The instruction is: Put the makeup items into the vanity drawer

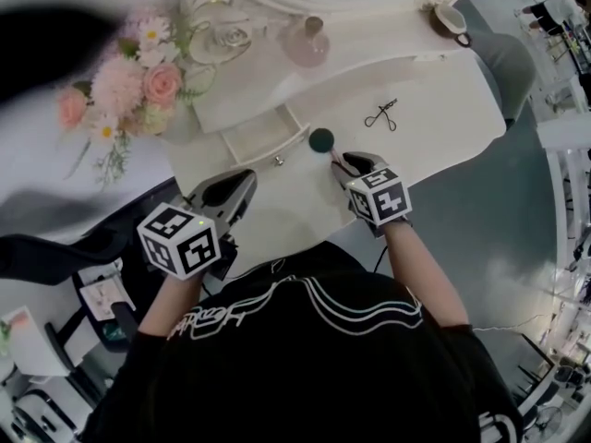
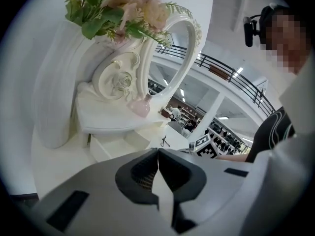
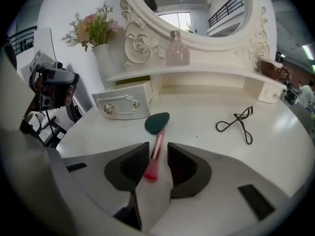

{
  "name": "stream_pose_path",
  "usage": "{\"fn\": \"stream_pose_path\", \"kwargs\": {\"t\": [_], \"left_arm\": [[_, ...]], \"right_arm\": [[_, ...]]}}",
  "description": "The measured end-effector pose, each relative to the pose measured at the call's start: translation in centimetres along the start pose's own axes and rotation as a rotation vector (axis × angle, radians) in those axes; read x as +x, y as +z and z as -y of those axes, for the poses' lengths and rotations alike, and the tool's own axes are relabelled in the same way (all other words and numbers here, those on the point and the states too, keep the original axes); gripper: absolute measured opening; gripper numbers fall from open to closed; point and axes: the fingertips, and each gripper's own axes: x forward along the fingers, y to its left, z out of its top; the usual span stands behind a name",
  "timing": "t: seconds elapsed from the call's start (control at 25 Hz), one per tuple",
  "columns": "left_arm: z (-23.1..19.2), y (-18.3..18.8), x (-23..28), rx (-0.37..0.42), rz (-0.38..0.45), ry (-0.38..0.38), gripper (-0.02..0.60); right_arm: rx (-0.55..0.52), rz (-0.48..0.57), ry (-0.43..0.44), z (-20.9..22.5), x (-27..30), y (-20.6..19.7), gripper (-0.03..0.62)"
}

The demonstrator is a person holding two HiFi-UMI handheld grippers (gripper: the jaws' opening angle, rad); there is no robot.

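Bright, even, cool light fills all three views. The white vanity top (image 1: 434, 109) is close to washed out in the upper centre of the head view. A ceiling lamp glares in the mirror (image 3: 192, 4) at the top of the right gripper view. Shadows are soft and faint. Both gripper views bulge fisheye-fashion with black corners. A dark blur smears the head view's upper left.

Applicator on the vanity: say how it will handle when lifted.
Applicator: thin, straight handle, so probably stiff and light. The handle looks round, so it may slip or roll. The broad teal head could tip it forward.
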Motion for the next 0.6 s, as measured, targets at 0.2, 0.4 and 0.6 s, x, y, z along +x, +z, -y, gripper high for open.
{"fn": "stream_pose_path", "kwargs": {"t": [0.2, 0.4, 0.6], "left_arm": [[-0.3, 0.1, 0.1, -0.018, 0.008, 0.003, 0.023], [-0.5, 0.0, 0.1, -0.038, 0.012, 0.013, 0.023], [-1.0, -0.3, 0.1, -0.048, -0.007, 0.037, 0.023]], "right_arm": [[-0.001, -0.008, -0.015, 0.3, 0.1, -0.1, 0.109], [0.006, -0.004, -0.038, 0.9, 0.0, -0.1, 0.067], [0.032, 0.007, -0.037, 1.1, -0.1, -0.1, 0.066]]}}
